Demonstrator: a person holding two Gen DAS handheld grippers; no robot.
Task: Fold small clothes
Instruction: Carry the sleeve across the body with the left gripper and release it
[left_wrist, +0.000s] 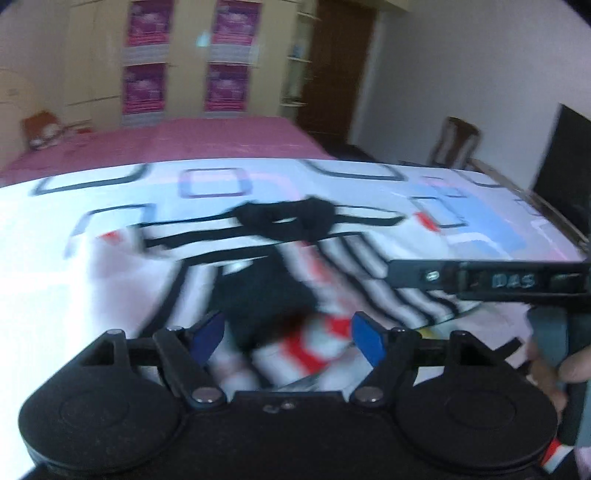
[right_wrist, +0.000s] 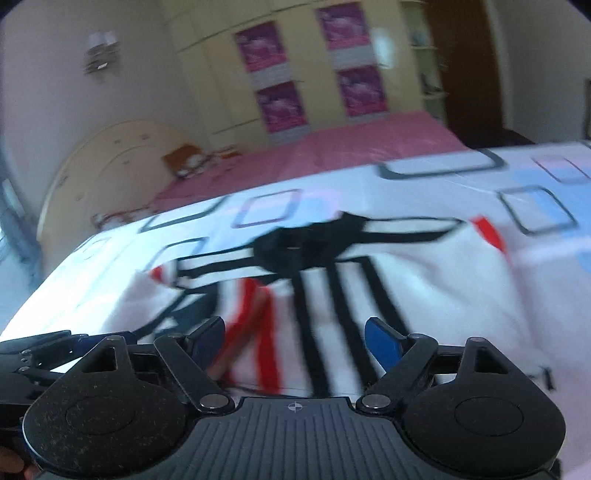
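Note:
A small white garment (left_wrist: 369, 266) with black and red stripes and a black collar (left_wrist: 291, 218) lies spread and rumpled on the patterned tablecloth (left_wrist: 110, 192). My left gripper (left_wrist: 288, 332) hovers over its near part, blue pads wide apart and nothing between them. In the right wrist view the same garment (right_wrist: 424, 280) fills the middle, collar (right_wrist: 295, 247) at the far side. My right gripper (right_wrist: 295, 334) is open above the striped cloth and holds nothing. Its black body (left_wrist: 498, 277) shows at the right of the left wrist view, with a hand (left_wrist: 569, 369) below it. Both views are blurred.
Beyond the table stands a bed with a pink cover (left_wrist: 184, 140), with a wardrobe carrying pink posters (left_wrist: 184, 55) behind it. A wooden chair (left_wrist: 454, 144) and a dark screen (left_wrist: 565, 158) stand past the table's right edge. Part of the left gripper (right_wrist: 37, 354) shows at the left.

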